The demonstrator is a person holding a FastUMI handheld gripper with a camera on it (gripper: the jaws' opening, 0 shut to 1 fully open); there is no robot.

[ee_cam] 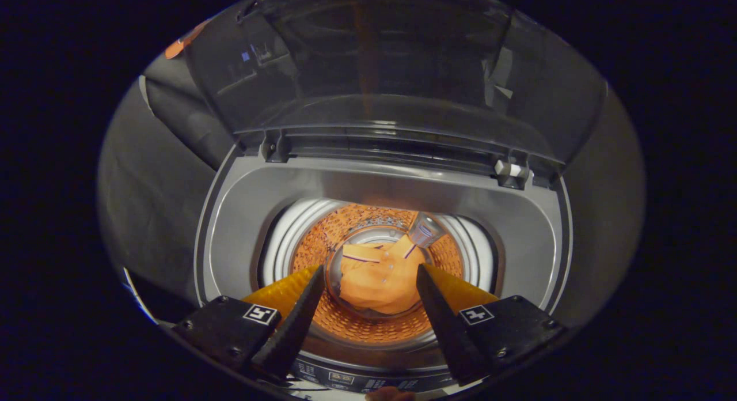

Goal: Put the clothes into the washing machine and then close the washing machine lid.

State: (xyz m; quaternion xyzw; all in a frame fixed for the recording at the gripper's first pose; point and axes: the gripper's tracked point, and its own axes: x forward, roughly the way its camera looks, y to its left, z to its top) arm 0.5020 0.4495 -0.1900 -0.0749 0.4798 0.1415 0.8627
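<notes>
A: While I hang over the washing machine (242, 216), where's the orange shirt (380, 280)?

B: Crumpled at the drum (368, 326) bottom, long axis running roughly away from me, collar end at the far side.

A: Vs. my fingers (296, 314)?

B: Beyond the tips, centred in the gap. Gripper (368, 274) spread wide, holding nothing.

A: Lid (380, 72)?

B: Up, standing open behind the tub.

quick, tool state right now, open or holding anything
tool: open, holding nothing; fingers spread above the washing machine drum, orange clothes lying below between them.
</notes>
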